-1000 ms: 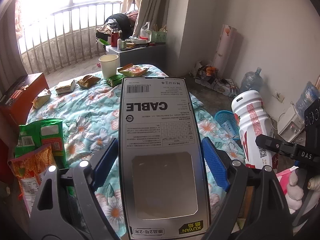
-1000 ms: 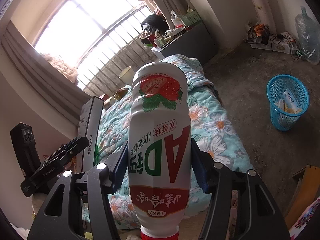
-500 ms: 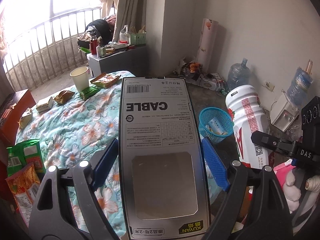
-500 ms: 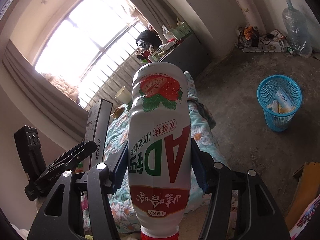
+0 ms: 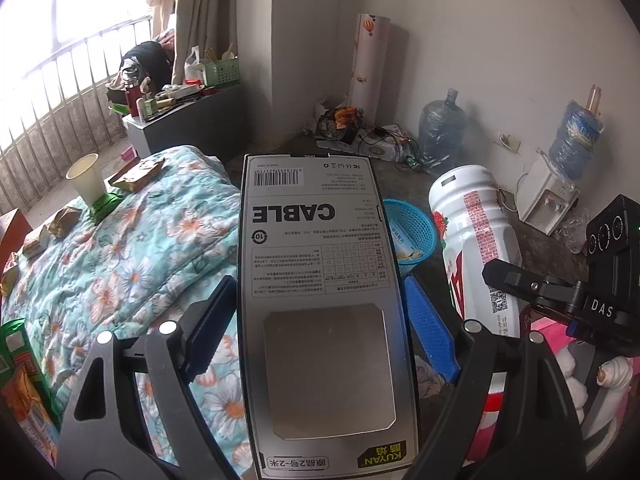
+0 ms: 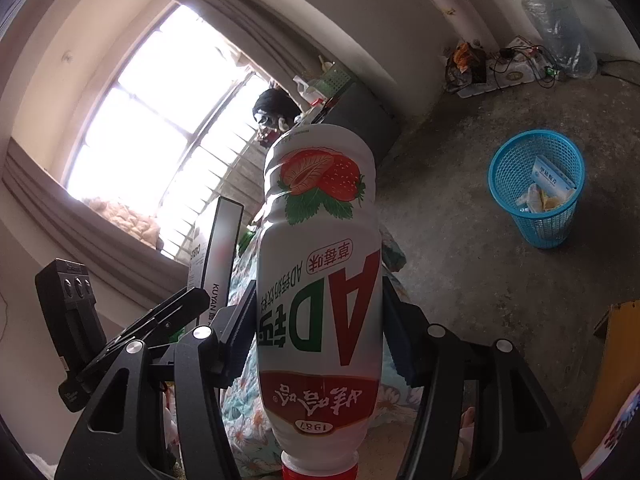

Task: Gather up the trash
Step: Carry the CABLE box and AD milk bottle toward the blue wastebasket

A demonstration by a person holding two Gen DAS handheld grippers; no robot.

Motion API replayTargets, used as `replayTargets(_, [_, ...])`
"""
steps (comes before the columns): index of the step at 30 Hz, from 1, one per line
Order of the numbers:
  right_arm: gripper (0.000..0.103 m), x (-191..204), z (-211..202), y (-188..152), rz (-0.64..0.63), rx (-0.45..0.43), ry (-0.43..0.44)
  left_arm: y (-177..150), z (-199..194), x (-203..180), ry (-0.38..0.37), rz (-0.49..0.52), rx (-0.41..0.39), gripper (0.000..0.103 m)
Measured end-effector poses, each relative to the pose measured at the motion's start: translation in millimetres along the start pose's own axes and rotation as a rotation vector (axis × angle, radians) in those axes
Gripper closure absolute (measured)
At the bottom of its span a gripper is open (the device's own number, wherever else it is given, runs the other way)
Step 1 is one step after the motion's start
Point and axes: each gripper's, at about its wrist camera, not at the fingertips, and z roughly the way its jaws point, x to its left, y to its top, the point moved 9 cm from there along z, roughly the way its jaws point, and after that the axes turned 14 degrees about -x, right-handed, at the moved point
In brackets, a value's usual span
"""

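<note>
My left gripper [image 5: 318,316] is shut on a grey cable box [image 5: 320,280] printed "CABLE", held flat between the blue pads. My right gripper [image 6: 318,320] is shut on a white strawberry milk bottle [image 6: 320,280], cap toward the camera. That bottle [image 5: 474,240] also shows at the right of the left wrist view, and the cable box [image 6: 220,256] stands edge-on at the left of the right wrist view. A blue mesh trash basket [image 6: 538,188] with some packaging in it stands on the concrete floor; in the left wrist view the basket [image 5: 414,234] is partly hidden behind the box.
A bed with a floral quilt [image 5: 128,240] carries a paper cup [image 5: 86,178], several snack wrappers [image 5: 136,172] and chip bags [image 5: 20,380]. Water jugs [image 5: 442,130], a water dispenser [image 5: 546,196], a paper roll [image 5: 368,68], tangled cables [image 5: 380,142] and a cluttered grey cabinet [image 5: 188,116] line the walls.
Both grippers have swung right, away from the bed. The blue basket and floor have come into the left wrist view; in the right wrist view the basket sits larger. Both grips are unchanged.
</note>
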Motion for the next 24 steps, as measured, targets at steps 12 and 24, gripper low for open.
replayTargets(12, [0.046, -118, -70, 83, 0.137, -0.334, -0.2, 39, 110, -89, -0.303, 0.001, 0.086, 0.023])
replayTargets(24, [0.046, -257, 57, 117, 0.409, -0.265, -0.373, 23, 317, -155, -0.401, 0.078, 0.379, 0.023])
